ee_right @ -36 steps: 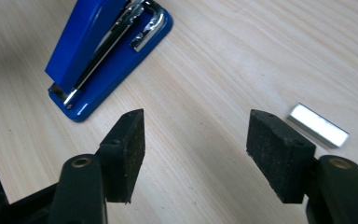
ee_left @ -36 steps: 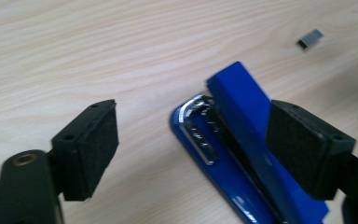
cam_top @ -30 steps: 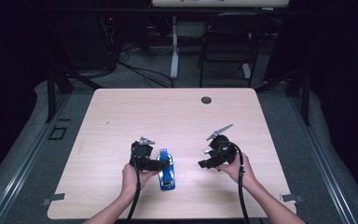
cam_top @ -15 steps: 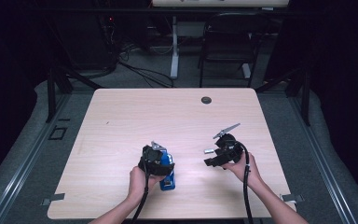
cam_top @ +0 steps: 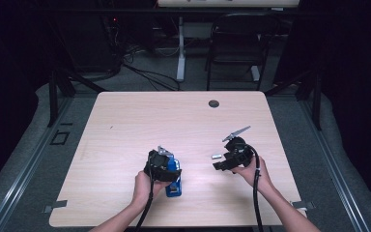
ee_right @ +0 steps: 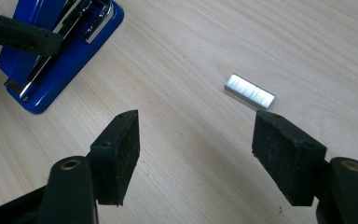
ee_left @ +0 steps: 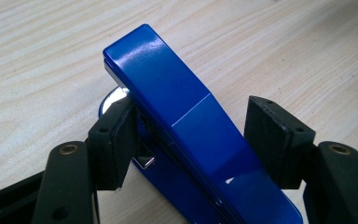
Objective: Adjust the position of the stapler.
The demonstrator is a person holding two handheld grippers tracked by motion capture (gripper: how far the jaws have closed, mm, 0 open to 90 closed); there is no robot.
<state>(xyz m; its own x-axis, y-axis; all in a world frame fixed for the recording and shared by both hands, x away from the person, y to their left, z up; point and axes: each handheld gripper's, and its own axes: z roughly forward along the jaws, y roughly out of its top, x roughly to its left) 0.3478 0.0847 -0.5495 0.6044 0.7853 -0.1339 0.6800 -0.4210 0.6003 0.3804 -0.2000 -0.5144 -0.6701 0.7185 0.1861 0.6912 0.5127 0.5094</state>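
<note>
The stapler [cam_top: 173,178] lay on the surface [cam_top: 125,125] near its front edge, between my left gripper's [ee_left: 193,135] fingers [ee_left: 116,140]. They had just been closing on it: the left pad touched its side, while the right one looked just clear, so I judged the grip unfinished. My right gripper [ee_right: 196,140] hung open over bare wood, the staple strip [ee_right: 249,91] lying just beyond its fingers, untouched. As I read it, loading was barely begun: strip still to pick up, stapler still to steady and fill.
</note>
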